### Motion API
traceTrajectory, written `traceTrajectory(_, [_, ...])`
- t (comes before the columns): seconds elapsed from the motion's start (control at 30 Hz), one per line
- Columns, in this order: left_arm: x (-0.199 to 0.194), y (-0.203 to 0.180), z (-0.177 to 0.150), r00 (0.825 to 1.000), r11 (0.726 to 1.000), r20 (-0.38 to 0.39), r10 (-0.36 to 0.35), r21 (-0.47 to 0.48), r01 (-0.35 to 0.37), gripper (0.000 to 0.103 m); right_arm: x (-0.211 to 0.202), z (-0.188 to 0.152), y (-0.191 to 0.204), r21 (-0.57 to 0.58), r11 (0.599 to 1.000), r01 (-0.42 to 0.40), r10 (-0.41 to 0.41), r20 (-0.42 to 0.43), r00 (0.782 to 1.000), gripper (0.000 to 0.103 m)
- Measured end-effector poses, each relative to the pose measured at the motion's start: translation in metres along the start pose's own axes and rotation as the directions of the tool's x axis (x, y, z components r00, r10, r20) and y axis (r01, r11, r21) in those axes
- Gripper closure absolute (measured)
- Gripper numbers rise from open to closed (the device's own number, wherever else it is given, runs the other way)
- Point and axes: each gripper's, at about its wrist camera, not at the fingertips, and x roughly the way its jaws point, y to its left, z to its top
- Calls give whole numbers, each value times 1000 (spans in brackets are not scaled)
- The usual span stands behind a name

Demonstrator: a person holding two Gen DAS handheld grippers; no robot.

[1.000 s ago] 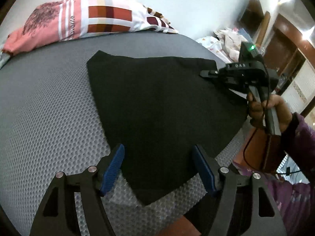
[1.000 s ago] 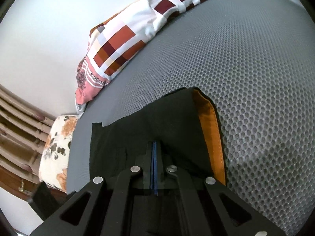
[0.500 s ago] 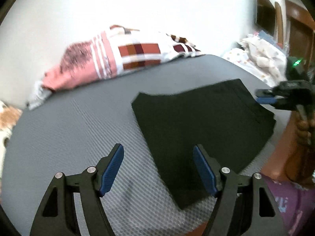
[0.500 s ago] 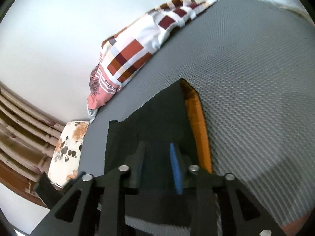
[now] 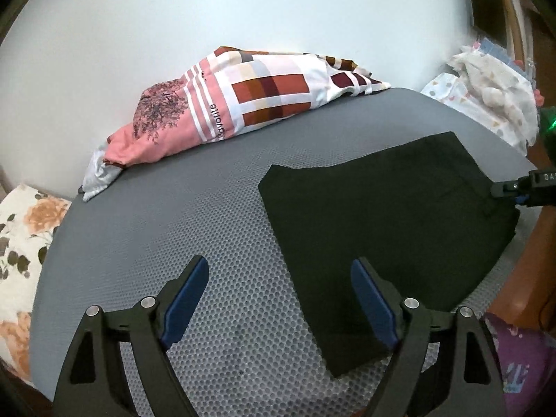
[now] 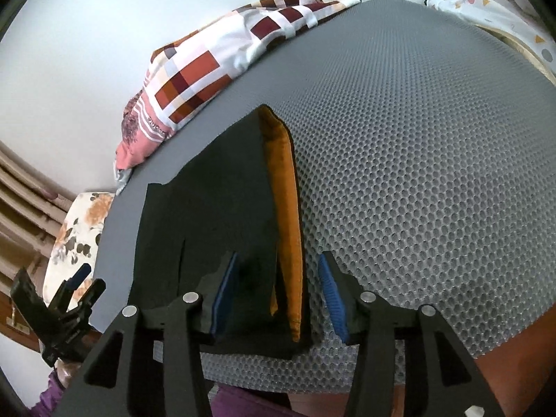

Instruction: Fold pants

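Note:
The black pants [image 5: 385, 222] lie folded flat on the grey honeycomb mat [image 5: 194, 222]. In the right wrist view the pants [image 6: 215, 215] show an orange waistband lining [image 6: 286, 208] along their right edge. My left gripper [image 5: 279, 300] is open and empty, above the mat at the pants' left edge. My right gripper [image 6: 276, 292] is open, its blue pads either side of the waistband end, holding nothing. It also shows in the left wrist view [image 5: 521, 193] at the pants' right corner. The left gripper appears in the right wrist view [image 6: 74, 286] at lower left.
A patchwork pillow [image 5: 243, 93] lies along the back wall. A floral cushion [image 5: 21, 236] sits off the mat's left side. Patterned white bedding [image 5: 486, 100] is heaped at the right. The person's purple clothing [image 5: 521, 365] is at the near edge.
My right gripper has opened and let go of the pants' waistband. My left gripper has drawn back and to the left, still open. The pants lie flat.

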Motion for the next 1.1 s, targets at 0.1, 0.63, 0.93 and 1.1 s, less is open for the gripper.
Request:
traceTrajectory(0.1, [0,-1,-1,1000,1000,-1,10,5,-10,17,4,-2,3,-9,1000,-7,7,-11,1000,47])
traceTrajectory(0.63, [7,-6,-4,998,998,-21,55,41,-54,11,13,-9,-1,23,993,-119,120,-17,993,29])
traceTrajectory(0.93, [16,-3,-8,998,999,-45,34,43,-32,10,14,-15,12,-48,984,-170,168,-39,985,3])
traceTrajectory(1.1, [19,9,-10,995,997,-56,-77,-23,76,10,12,-10,-3,49,969,-243,245,-45,968,3])
